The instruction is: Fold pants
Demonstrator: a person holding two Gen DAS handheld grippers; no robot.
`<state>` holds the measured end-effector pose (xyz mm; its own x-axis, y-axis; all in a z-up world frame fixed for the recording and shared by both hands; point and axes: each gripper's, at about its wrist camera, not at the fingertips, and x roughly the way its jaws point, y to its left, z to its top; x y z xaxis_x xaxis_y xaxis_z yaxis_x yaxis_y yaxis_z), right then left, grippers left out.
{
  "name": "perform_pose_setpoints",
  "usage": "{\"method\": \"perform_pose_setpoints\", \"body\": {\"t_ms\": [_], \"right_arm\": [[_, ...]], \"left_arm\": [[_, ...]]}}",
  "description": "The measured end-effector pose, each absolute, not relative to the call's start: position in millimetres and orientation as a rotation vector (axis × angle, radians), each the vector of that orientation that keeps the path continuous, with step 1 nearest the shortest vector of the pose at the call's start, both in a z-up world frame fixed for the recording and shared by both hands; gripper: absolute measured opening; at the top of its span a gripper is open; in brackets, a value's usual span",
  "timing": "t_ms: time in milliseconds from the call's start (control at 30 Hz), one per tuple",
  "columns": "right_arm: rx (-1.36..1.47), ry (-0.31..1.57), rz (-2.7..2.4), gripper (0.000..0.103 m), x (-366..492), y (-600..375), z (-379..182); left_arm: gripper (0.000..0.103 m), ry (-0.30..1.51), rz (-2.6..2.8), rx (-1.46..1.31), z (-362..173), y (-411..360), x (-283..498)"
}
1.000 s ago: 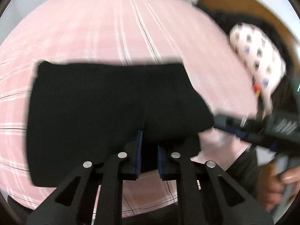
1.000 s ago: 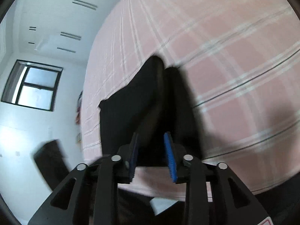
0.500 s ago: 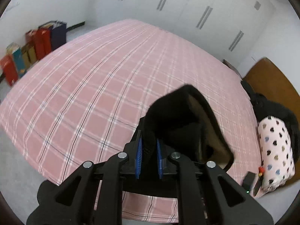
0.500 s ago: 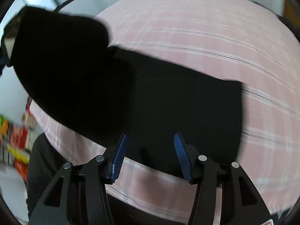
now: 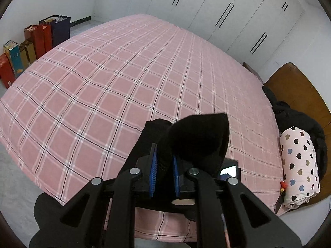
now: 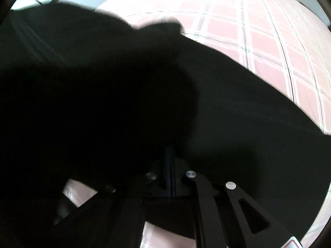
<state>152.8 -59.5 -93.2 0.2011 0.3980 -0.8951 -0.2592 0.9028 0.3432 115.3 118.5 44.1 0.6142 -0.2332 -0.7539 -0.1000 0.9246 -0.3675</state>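
From the left wrist, a bed (image 5: 115,78) under a pink plaid sheet fills the room's middle, with white wardrobe doors (image 5: 217,10) along the far wall, a row of coloured gift bags (image 5: 35,39) on the floor at left, and a wooden headboard (image 5: 298,95) at right with a heart-print roll (image 5: 300,165) and a dark garment (image 5: 298,119) beside it. The left gripper (image 5: 163,177) tilts down over the near edge of the bed, its blue pads clamped on a bunched fold of the black pants (image 5: 196,138), which stands up off the sheet; a small lit screen (image 5: 228,170) shows just behind the cloth. From the right wrist, the pants (image 6: 238,124) spread dark across most of the frame over the plaid sheet (image 6: 269,31), blurred. The right gripper (image 6: 168,169) points steeply down with its pads drawn together; whether cloth is pinched between them cannot be told in the dark.
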Motion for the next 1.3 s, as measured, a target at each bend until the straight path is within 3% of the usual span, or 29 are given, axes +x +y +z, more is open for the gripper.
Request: {"method": "perform_pose_setpoints", "body": {"t_ms": [67, 133, 267, 367, 500, 600, 633, 667, 700, 733, 900, 967, 1000, 1033, 1067, 1100, 1167, 1233, 1300], "right_arm": [[0.247, 1.283, 0.454, 0.013, 146.7, -86.0, -83.1], [0.448, 1.283, 0.477, 0.037, 132.2, -127.4, -77.8], [0.904, 1.281, 0.573, 0.046, 101.3, -192.9, -90.1], [1.141, 1.223, 0.613, 0.063, 86.6, -222.1, -94.4], [1.295, 1.242, 0.687, 0.075, 92.4, -215.4, -100.8], [1.386, 1.300, 0.735, 0.076, 102.1, -193.3, -115.3], [1.405, 1.294, 0.745, 0.070, 104.2, -188.9, -116.1], [1.409, 1.274, 0.745, 0.058, 106.9, -185.6, -114.5], [1.375, 1.274, 0.738, 0.021, 109.8, -183.9, -110.7], [1.246, 1.269, 0.700, 0.012, 117.2, -188.7, -95.7], [0.730, 1.043, 0.545, 0.011, 136.2, -248.9, 17.8], [0.517, 1.042, 0.449, 0.018, 140.9, -277.1, 39.6], [0.418, 1.063, 0.359, 0.037, 143.0, -290.4, 34.1], [0.344, 1.077, 0.240, 0.047, 142.1, -302.3, 26.4], [0.294, 1.095, 0.135, 0.047, 137.8, -312.5, 17.9], [0.278, 1.118, 0.078, 0.047, 131.8, -319.8, 9.8], [0.404, 1.100, 0.115, 0.047, 101.5, -335.4, 1.5], [0.525, 1.096, 0.177, 0.048, 74.2, -336.9, -11.4], [0.509, 1.141, 0.190, 0.049, 71.3, -326.9, -27.0]], "left_arm": [[0.013, 0.917, -0.086, -0.403, 42.0, 118.9, 114.7], [0.013, 0.921, -0.092, -0.401, 40.5, 117.3, 114.1], [0.013, 0.932, -0.108, -0.395, 37.1, 110.1, 113.9], [0.013, 0.941, -0.113, -0.384, 35.5, 103.0, 113.1], [0.013, 0.948, -0.118, -0.346, 35.6, 92.1, 109.7], [0.013, 0.952, -0.122, -0.329, 35.5, 86.2, 107.1], [0.013, 0.952, -0.118, -0.310, 35.0, 83.4, 105.7], [0.013, 0.951, -0.114, -0.295, 34.3, 81.8, 104.8], [0.013, 0.954, -0.115, -0.276, 33.4, 79.1, 103.0], [0.013, 0.959, -0.127, -0.259, 33.1, 75.3, 100.1], [0.014, 0.973, -0.243, -0.156, 37.3, 32.9, 74.8], [0.024, 0.996, -0.344, -0.130, 32.2, -2.4, 65.3], [0.044, 1.028, -0.387, -0.120, 23.4, -21.2, 64.2], [0.067, 1.048, -0.402, -0.104, 15.6, -33.8, 64.0], [0.072, 1.065, -0.383, -0.060, 3.5, -50.1, 63.4], [0.071, 1.070, -0.358, -0.024, -3.2, -58.8, 62.4], [0.072, 1.075, -0.354, -0.014, -5.7, -61.6, 61.7], [0.082, 1.061, -0.335, -0.039, -1.9, -51.5, 64.5], [0.084, 1.041, -0.290, -0.050, 1.8, -37.7, 68.6]]}}
